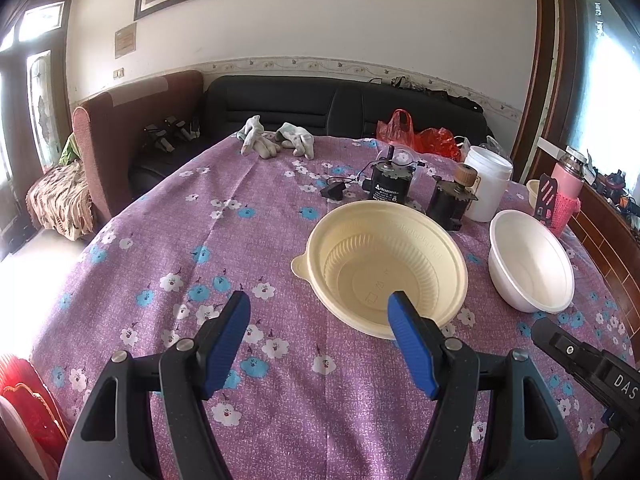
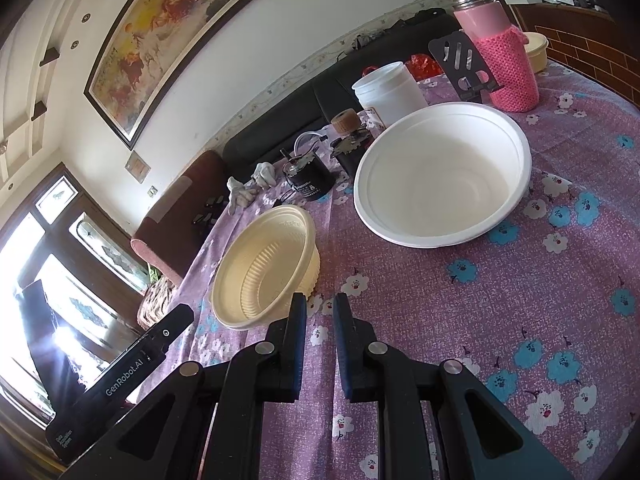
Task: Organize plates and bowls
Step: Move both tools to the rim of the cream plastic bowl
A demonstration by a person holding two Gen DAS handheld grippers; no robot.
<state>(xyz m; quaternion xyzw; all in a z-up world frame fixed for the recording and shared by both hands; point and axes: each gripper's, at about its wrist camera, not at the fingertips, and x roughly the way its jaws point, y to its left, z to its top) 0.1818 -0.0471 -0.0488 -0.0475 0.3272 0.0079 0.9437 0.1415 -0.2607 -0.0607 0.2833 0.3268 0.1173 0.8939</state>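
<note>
Two bowls counted, no plates in view. One cream bowl [image 1: 384, 268] with a ribbed inner wall and a small tab on its rim stands upright toward the middle of the table [image 1: 248, 240]. One white bowl [image 1: 530, 260], also upright and empty, stands beside it, nearer the table's right edge; the two are apart, not touching.

Other items at the far side: two dark motors [image 1: 390, 184], one white tub [image 1: 486, 182], one pink flask [image 1: 566, 188] in a knitted sleeve at the right edge, two work gloves [image 1: 276, 140] at the far edge, one red bag [image 1: 420, 136].

Left gripper [image 1: 320, 308] points down over the near part of the cloth, jaws released and wide, nothing between them; its right finger overlaps the cream bowl's near rim in the left wrist view, contact not determinable.

Right gripper [image 2: 320, 312] angles down near the table's front, jaws drawn almost together on nothing, just short of both bowls
</note>
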